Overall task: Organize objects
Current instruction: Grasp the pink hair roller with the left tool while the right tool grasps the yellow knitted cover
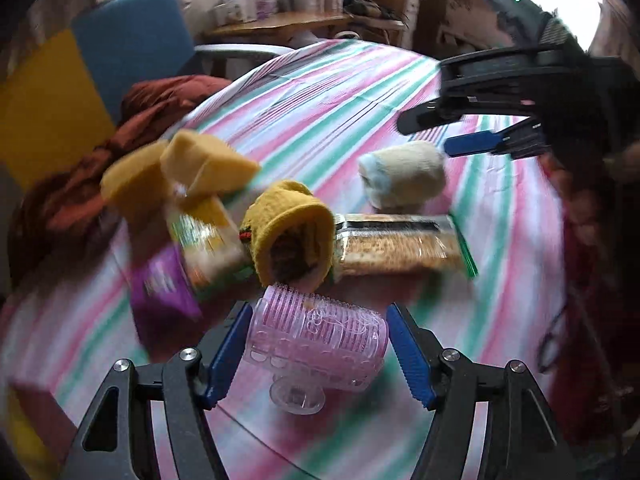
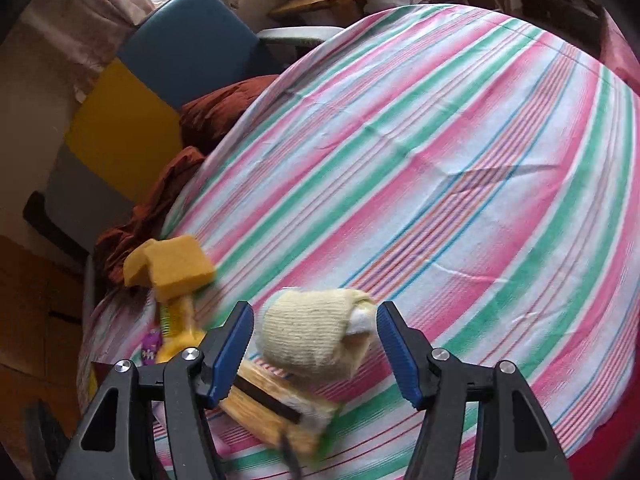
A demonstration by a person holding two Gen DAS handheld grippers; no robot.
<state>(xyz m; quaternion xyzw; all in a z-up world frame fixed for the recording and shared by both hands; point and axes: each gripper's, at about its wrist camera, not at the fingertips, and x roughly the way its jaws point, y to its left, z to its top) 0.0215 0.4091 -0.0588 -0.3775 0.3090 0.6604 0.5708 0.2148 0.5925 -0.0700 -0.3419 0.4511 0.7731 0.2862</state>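
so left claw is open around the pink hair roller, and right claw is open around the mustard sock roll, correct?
Not quite. The right wrist view shows the right claw open around the cream sock roll, not the mustard one. The left claw is open around the pink hair roller.

The right gripper (image 2: 314,354) hung over the near edge of the table, its blue-padded jaws spread wide with a cream rolled sock (image 2: 316,330) lying between them, neither pad touching it. Beneath the sock lay a clear packet of tan biscuits (image 2: 276,416) with a dark strip across it. To the left sat a yellow sponge (image 2: 172,266), blurred, with some yellow and purple packaging just below it that I couldn't make out. The striped pink, green and white tablecloth (image 2: 440,152) stretched away beyond. A rust-red cloth (image 2: 172,184) was bunched at the table's left edge, beside a blue and yellow chair (image 2: 184,52).
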